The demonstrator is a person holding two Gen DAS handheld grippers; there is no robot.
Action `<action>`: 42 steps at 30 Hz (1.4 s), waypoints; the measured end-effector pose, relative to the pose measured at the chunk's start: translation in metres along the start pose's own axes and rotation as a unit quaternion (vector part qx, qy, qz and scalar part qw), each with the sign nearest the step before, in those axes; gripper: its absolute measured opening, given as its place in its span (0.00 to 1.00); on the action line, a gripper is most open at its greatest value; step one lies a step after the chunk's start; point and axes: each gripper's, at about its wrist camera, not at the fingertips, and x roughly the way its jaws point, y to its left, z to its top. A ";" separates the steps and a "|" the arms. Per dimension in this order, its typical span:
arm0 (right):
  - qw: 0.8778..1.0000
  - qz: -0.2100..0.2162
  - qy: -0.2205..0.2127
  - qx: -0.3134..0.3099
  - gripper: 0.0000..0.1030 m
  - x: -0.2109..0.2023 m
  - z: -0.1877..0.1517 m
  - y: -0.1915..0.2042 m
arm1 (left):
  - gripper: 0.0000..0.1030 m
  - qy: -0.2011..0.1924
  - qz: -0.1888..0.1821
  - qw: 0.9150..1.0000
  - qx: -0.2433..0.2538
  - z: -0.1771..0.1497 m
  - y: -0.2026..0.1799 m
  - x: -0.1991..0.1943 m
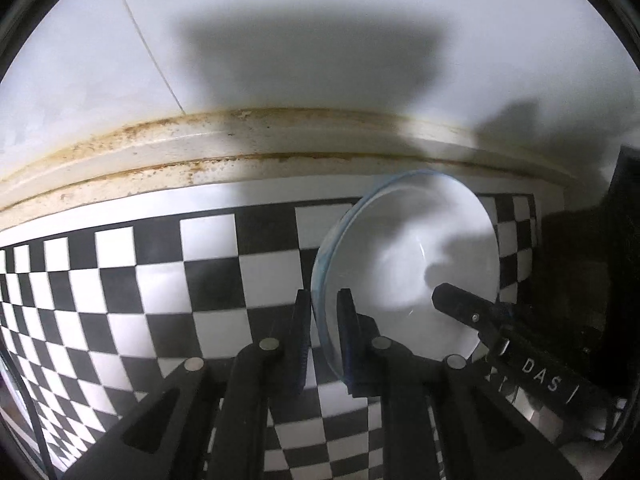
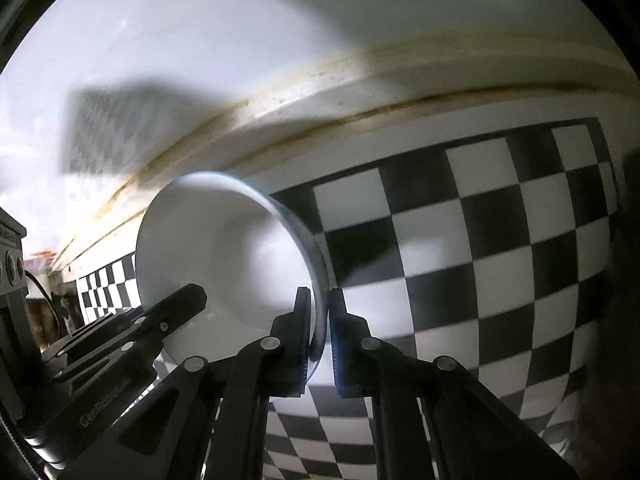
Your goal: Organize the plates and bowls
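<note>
Your left gripper (image 1: 324, 312) pinches the bowl (image 1: 404, 256) rim between narrowed fingers; your right gripper (image 2: 319, 312) clamps the opposite rim.

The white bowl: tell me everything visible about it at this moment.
The white bowl looks glossy ceramic with a pale blue rim, empty, tilted on edge above the checkerboard surface. The left gripper and right gripper each pinch its rim from opposite sides, one finger inside, one outside.

black-white checkered mat (image 1: 168, 280) on counter; stained cream ledge (image 1: 240, 144) just behind mat; white wall (image 1: 280, 20) above ledge.
</note>
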 end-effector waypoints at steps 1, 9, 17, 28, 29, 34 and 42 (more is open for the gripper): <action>1.000 0.001 -0.004 -0.003 0.10 -0.006 -0.005 0.002 | 0.11 -0.004 0.001 1.000 0.004 -0.004 -0.001 -0.006; 0.999 0.001 -0.027 -0.034 0.10 -0.057 -0.057 0.020 | 0.11 -0.032 -0.005 0.999 0.030 -0.066 -0.016 -0.062; 0.997 -0.001 -0.051 -0.062 0.10 -0.113 -0.141 0.031 | 0.11 -0.045 -0.014 0.997 0.054 -0.139 -0.025 -0.106; 0.997 0.009 -0.044 -0.062 0.10 -0.127 -0.254 0.009 | 0.11 -0.006 -0.031 0.997 0.072 -0.227 -0.022 -0.103; 0.997 0.009 -0.040 -0.061 0.10 -0.123 -0.261 0.007 | 0.11 -0.002 -0.032 0.997 0.072 -0.232 -0.021 -0.100; 0.998 0.008 -0.016 -0.055 0.10 -0.099 -0.284 -0.001 | 0.11 0.017 -0.020 0.997 0.078 -0.255 -0.019 -0.084; 0.998 0.000 0.005 -0.055 0.10 -0.076 -0.297 -0.006 | 0.11 0.033 -0.012 0.997 0.072 -0.268 -0.014 -0.066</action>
